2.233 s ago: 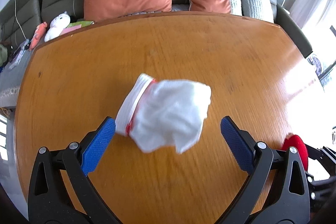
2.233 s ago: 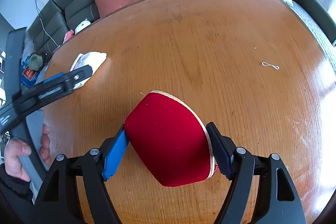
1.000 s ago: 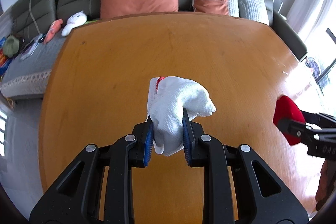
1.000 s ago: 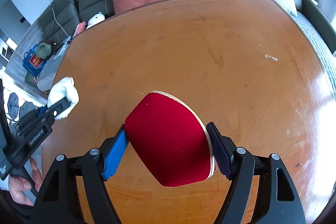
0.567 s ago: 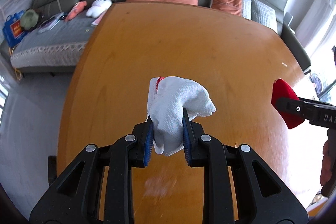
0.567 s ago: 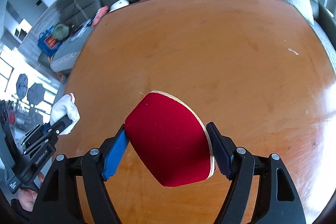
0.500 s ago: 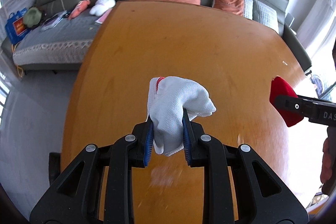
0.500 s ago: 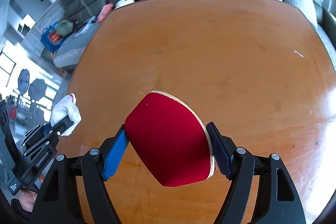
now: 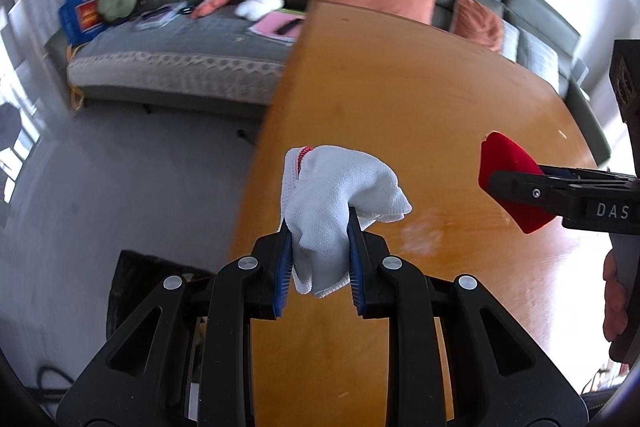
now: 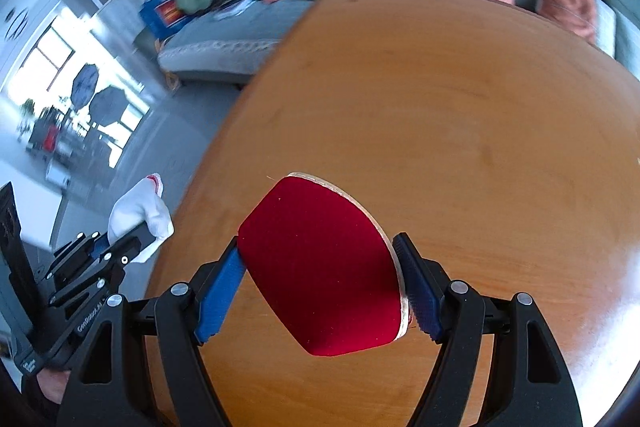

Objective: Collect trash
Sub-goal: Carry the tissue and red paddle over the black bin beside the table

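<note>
Two grips: white cloth (image 9: 336,203) clamped in left gripper (image 9: 318,267).

Left gripper (image 9: 319,269) pads cover the lower middle of the white cloth (image 9: 336,195); the part between them is hidden. Right gripper (image 10: 320,285) hides the sides of the red paddle (image 10: 320,267), handle not visible. In the left wrist view the right gripper body is cut by the right edge, only letters "DAS" readable. Hand (image 9: 616,295) at the right edge mostly cropped. Sofa (image 9: 180,59) items blurred: blue bag (image 9: 80,15), green lump (image 9: 118,2), white plush (image 9: 260,3), details unreadable. Dark object on floor (image 9: 136,287) partly behind the gripper, unidentifiable. Window area in the right wrist view overexposed, smeared. Table (image 10: 460,115) near edge hidden by the grippers.
</note>
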`<state>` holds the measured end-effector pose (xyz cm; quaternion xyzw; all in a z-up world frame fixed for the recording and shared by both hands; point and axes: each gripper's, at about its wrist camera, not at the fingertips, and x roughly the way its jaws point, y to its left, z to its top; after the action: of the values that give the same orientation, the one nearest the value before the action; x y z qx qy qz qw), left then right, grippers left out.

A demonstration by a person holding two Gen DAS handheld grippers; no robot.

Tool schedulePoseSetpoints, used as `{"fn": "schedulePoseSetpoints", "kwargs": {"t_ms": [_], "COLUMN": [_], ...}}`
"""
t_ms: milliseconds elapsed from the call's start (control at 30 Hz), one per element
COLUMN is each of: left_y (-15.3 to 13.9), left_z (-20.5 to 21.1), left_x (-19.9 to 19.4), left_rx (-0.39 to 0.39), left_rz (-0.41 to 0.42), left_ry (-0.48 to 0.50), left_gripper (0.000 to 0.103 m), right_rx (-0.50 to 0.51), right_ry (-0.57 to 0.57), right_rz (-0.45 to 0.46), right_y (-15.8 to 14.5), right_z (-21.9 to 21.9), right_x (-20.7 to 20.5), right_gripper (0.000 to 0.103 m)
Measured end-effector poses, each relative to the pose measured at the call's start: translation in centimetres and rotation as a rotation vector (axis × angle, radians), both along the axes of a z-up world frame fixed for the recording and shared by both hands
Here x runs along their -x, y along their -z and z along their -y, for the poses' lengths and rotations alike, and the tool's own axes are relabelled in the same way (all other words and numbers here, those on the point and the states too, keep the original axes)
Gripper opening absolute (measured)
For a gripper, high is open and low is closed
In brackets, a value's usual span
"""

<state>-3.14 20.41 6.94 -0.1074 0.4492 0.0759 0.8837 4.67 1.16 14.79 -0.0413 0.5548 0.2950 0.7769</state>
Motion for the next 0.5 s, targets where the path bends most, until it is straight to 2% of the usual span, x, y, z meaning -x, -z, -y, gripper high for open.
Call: {"fn": "schedulePoseSetpoints", "kwargs": {"t_ms": [500], "left_y": [-0.2], "left_z": [-9.2], "left_x": [9.4], "left_rx": [0.019], "left_rz": [0.027], "left_ry": [-0.232], "left_gripper": [0.025], "right_rx": [-0.008], "right_ry": [-0.218], "right_rz": [-0.008], "right_y": [0.0], "right_z": [-11.9], "right_x": [5.3], "right_gripper": [0.075]}}
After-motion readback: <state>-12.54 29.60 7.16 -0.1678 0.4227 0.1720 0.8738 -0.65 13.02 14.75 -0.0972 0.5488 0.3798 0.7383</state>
